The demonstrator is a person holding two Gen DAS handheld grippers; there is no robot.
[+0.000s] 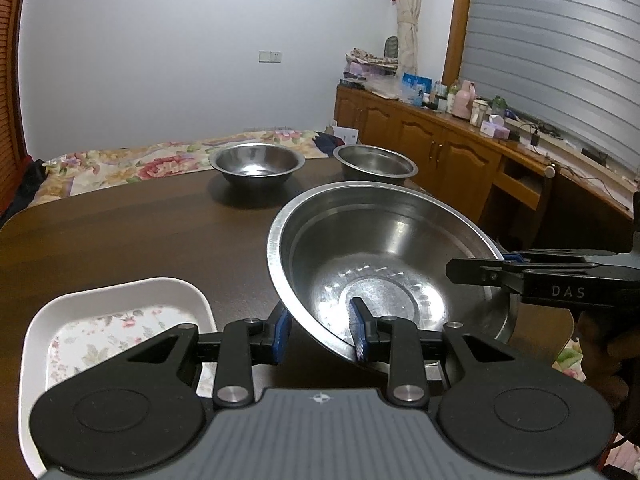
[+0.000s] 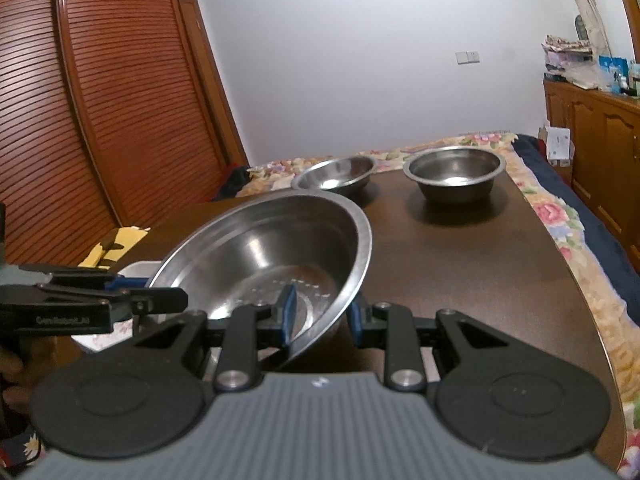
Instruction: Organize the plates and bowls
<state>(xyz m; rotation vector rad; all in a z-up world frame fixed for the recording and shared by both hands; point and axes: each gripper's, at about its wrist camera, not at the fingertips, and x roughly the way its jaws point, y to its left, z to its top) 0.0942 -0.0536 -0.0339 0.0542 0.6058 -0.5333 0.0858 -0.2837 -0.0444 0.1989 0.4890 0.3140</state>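
Steel fills the left wrist view: a large bowl sits tilted at about 3 o'clock from centre, its near rim lying between the blue pads of the left tool, one pad outside the wall and one inside, though whether they press the metal I cannot tell. The right tool reaches in from 3 o'clock and meets the bowl's far rim, clenched on it as far as can be seen. At 8 o'clock a white tray with a floral base lies on the dark wooden surface. Two smaller steel bowls stand apart toward 12 o'clock, one at left and one at right, both upright. Beyond the surface is a bed with a flowered cover, and wooden cabinets run off at 2 o'clock. From the right wrist view, the same large bowl tips at 9 o'clock of centre, with the right tool straddling its rim, one pad inside and one outside. The left tool comes in from 9 o'clock at the opposite rim. The two small bowls stand at 12 and 1 o'clock on the surface, well apart from the large one.
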